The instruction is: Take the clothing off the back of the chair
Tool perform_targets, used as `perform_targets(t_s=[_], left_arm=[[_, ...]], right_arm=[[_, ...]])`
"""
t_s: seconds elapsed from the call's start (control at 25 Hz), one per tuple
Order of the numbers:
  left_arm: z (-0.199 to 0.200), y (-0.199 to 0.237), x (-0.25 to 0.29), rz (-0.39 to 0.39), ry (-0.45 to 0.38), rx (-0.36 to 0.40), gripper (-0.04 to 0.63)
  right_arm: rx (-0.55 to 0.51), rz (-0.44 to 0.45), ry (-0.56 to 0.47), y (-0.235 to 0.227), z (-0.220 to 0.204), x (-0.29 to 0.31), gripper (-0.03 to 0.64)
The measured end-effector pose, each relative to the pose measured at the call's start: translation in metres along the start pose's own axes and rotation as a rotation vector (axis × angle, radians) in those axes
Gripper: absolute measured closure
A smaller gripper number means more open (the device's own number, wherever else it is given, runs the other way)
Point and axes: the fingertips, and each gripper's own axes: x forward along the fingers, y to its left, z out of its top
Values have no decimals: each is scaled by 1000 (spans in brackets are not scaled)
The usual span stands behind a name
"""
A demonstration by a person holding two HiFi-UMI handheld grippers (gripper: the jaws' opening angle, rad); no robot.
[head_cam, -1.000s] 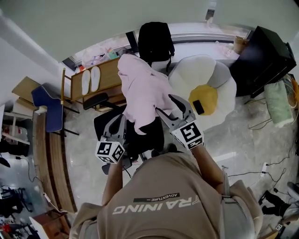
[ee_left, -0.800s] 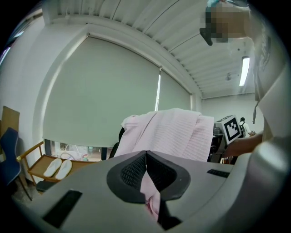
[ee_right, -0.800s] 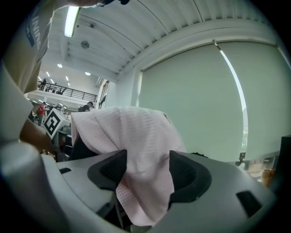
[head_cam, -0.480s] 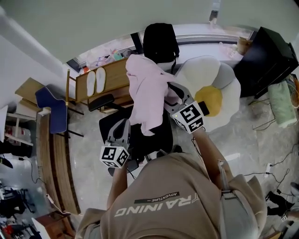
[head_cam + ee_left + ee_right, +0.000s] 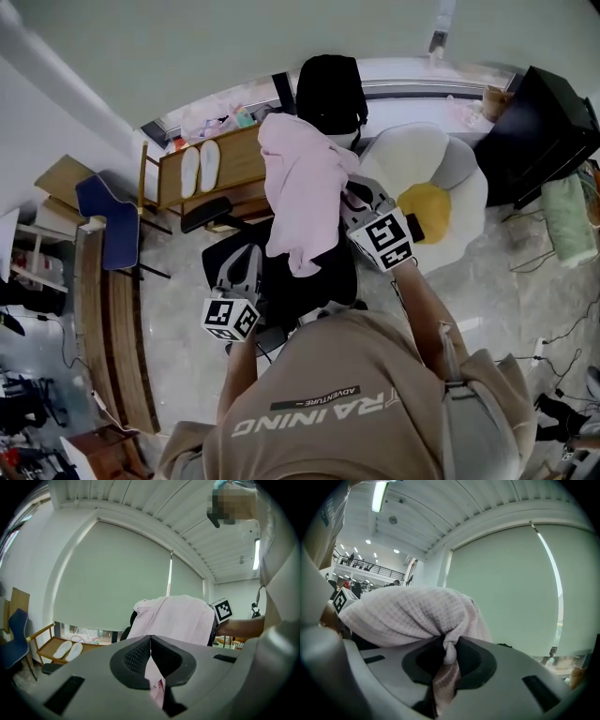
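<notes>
A pale pink garment (image 5: 302, 187) hangs over the back of a black office chair (image 5: 225, 261). My left gripper (image 5: 249, 255) is low at the garment's left side, shut on a hanging edge of the cloth (image 5: 155, 679), which shows between its pads in the left gripper view (image 5: 150, 641). My right gripper (image 5: 347, 195) is at the garment's right side. Its jaws are closing, and a bunched fold of the pink garment (image 5: 408, 611) is pinched between the pads (image 5: 450, 649).
A big white egg-shaped cushion with a yellow centre (image 5: 427, 183) lies right of the chair. A wooden chair with white slippers (image 5: 199, 169) stands behind on the left, near a blue chair (image 5: 103, 211). A black cabinet (image 5: 544, 131) is at the far right.
My right gripper moved in against the garment's right side and its jaws went from wide open to pinched on a fold. The left gripper kept its hold on the cloth edge.
</notes>
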Motion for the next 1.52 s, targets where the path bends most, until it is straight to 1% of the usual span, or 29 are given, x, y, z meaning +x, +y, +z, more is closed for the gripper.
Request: perform_targets(t_s=[0.08,0.2,0.4,0.52,0.64,0.92,1.16,1.36,1.52], left_arm=[[1,0,3,-6,0,-2,581],[0,-2,7,-19,9,-3,581],[-3,3,9,-29,15,-8,581],[-1,6,11,-38,11,-12,581],[-1,3,15,-66,10,-22,581],[-10,-19,14,-181,17,-28,581],[-24,-36,0,-235,18,-63,581],[-36,-67,-16,-270,26,-94,581],[-43,-97,-35,-292,30,-77,581]], right_arm=[[23,-38,-21,-5,2,-2,538],[-4,-94,-38,-11,7,-8,540],[27,-98,-41,-12,7,-10,540],[18,-109,-35,-10,9,-17,540],[14,-132,-39,-9,12,-27,540],[18,-166,-19,9,12,-46,540],[21,-220,-20,30,11,-79,540],[25,-213,-16,49,8,-108,540],[28,-187,-13,68,-1,-132,540]])
